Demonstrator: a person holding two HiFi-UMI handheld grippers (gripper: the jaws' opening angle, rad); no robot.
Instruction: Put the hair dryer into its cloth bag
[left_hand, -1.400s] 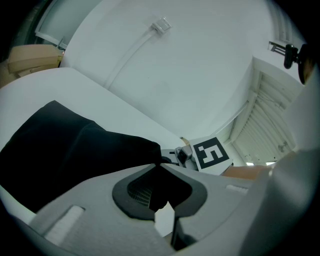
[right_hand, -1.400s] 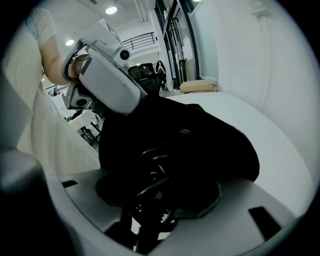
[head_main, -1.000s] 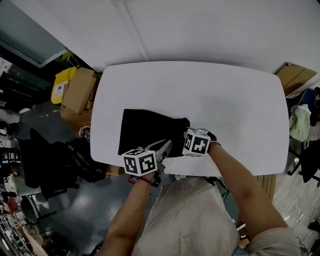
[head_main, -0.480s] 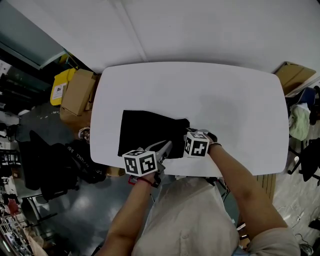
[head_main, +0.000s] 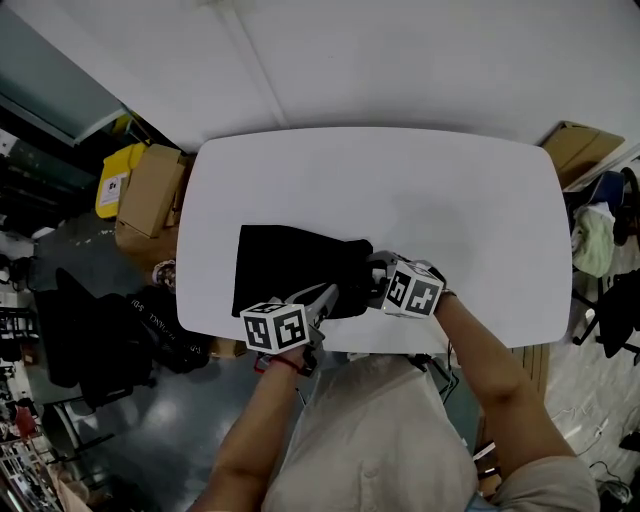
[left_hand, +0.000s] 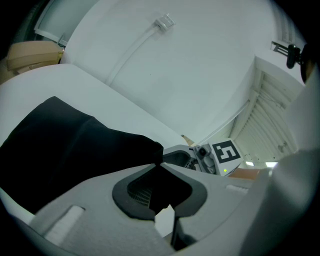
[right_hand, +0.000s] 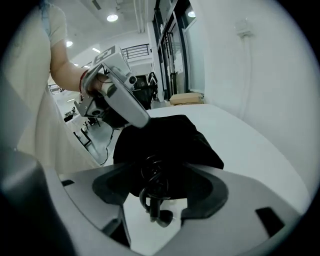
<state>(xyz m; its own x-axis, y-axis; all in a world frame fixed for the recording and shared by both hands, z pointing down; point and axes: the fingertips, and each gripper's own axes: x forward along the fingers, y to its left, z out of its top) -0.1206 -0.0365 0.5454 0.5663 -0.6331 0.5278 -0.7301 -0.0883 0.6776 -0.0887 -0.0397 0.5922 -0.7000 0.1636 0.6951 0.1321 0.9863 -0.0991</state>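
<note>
The black cloth bag (head_main: 285, 275) lies on the white table (head_main: 440, 200), bulging at its right end. The hair dryer itself is hidden inside. Its coiled black cord and plug (right_hand: 154, 202) stick out of the bag's mouth (right_hand: 165, 145). My left gripper (head_main: 326, 297) is shut on the bag's near edge (left_hand: 150, 150) by the mouth. My right gripper (head_main: 378, 285) sits just right of the mouth. Its jaws have just been opening and now stand wide, with the cord lying loose between them (right_hand: 157, 187), untouched by either pad.
Cardboard boxes (head_main: 150, 185) and a yellow box (head_main: 115, 180) stand on the floor left of the table, more boxes and cloth (head_main: 590, 190) to its right. The person's arm and torso (head_main: 380, 440) are at the near table edge.
My right gripper has drawn back to the right, away from the bag's mouth, and lifted a little. The left gripper and the bag have stayed where they were.
</note>
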